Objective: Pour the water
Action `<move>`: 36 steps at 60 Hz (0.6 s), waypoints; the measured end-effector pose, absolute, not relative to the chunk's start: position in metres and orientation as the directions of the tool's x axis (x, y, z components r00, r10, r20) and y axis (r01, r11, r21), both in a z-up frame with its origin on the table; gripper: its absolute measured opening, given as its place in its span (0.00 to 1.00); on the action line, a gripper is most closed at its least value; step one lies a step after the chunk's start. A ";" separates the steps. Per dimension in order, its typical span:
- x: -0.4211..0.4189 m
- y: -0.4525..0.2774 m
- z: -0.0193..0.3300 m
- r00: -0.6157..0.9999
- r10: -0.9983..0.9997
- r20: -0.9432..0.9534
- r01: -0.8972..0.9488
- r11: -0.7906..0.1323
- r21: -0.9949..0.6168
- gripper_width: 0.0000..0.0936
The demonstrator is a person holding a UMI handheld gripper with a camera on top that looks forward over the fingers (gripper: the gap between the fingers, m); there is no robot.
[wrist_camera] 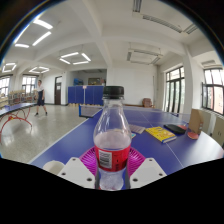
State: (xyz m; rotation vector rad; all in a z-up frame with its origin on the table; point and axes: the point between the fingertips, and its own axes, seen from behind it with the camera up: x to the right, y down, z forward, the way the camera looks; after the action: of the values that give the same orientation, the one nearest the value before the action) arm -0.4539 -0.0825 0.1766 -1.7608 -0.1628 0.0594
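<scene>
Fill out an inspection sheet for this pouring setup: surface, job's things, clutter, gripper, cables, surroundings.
Surface: blue table.
Job's things: capped water bottle with red label, upright, between the fingers; receiving cup not identifiable.
Clutter: yellow item and a dark object beyond the bottle.
Gripper: gripper around the bottle's lower part.
Cables: nothing seen.
Surroundings: large hall, ceiling lights, windows, a person standing far off.

A clear bottle point(112, 140) at lower centre has a black cap and a red label. It stands on a blue table point(180, 150) with white lines. The gripper point(112, 165) pads are magenta; its fingers point(78, 173) white.
</scene>
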 end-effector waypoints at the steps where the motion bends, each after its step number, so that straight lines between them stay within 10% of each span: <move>1: -0.454 -0.082 0.168 0.989 0.142 0.051 0.079 -0.196 -0.977 0.36; 19: -0.451 -0.081 0.106 0.991 0.129 0.026 0.053 -0.210 -0.976 0.38; 29: -0.449 -0.086 0.100 0.993 0.116 -0.007 0.025 -0.273 -0.962 0.59; 33: -0.447 -0.096 0.098 0.994 0.111 -0.008 0.029 -0.326 -0.945 0.90; 36: -0.445 -0.108 0.106 0.996 0.093 0.015 0.045 -0.335 -0.941 0.88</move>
State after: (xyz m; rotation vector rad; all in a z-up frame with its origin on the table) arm -0.4447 -0.1081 0.1055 -1.9135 -0.0991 0.0482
